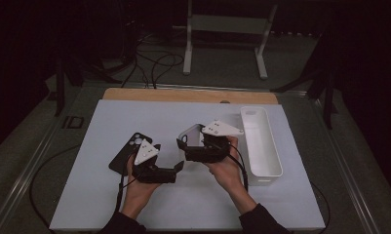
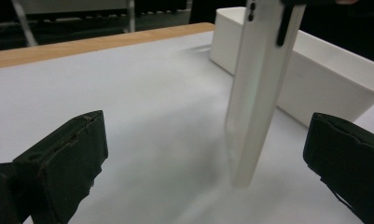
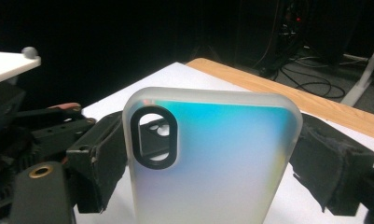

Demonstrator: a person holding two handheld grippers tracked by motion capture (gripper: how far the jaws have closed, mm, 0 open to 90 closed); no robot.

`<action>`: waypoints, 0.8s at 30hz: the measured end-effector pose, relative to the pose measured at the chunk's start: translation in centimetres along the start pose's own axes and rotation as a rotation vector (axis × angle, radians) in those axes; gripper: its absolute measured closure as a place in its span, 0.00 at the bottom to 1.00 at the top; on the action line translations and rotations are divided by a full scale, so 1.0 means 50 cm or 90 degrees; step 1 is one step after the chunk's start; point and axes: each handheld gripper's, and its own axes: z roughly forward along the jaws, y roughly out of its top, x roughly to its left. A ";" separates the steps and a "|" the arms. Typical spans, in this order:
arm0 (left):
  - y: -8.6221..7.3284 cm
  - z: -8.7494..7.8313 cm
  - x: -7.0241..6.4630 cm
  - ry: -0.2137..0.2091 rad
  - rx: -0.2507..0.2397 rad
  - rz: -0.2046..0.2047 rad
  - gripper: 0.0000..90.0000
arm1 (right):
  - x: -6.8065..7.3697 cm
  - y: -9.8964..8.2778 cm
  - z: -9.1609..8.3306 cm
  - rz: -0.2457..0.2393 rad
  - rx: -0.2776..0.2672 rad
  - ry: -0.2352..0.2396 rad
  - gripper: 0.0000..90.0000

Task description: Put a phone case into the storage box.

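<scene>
White tabletop [image 1: 183, 204]: right gripper [image 3: 212, 158] jaws apparently clamp the phone case [image 3: 212, 163]; left gripper [image 2: 205, 158] jaws open beside it.

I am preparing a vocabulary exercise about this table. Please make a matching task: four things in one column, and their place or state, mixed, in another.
1. translucent phone case
2. black phone
3. white bin
4. left gripper

A. jaws open, gripping nothing
B. stands at the right side of the mat
C. clamped in the right gripper
D. lies flat on the mat, at the left

Pairs: 1-C, 2-D, 3-B, 4-A
</scene>
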 end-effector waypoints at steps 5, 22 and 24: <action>-0.009 -0.017 0.014 0.024 0.001 0.005 0.00 | -0.008 0.004 -0.003 0.006 -0.001 -0.007 0.19; -0.062 -0.083 0.075 0.081 -0.006 0.024 0.00 | -0.048 0.028 -0.015 0.013 0.001 -0.033 0.19; -0.068 -0.092 0.083 0.088 -0.010 0.031 0.00 | -0.051 0.031 -0.018 0.010 0.001 -0.036 0.19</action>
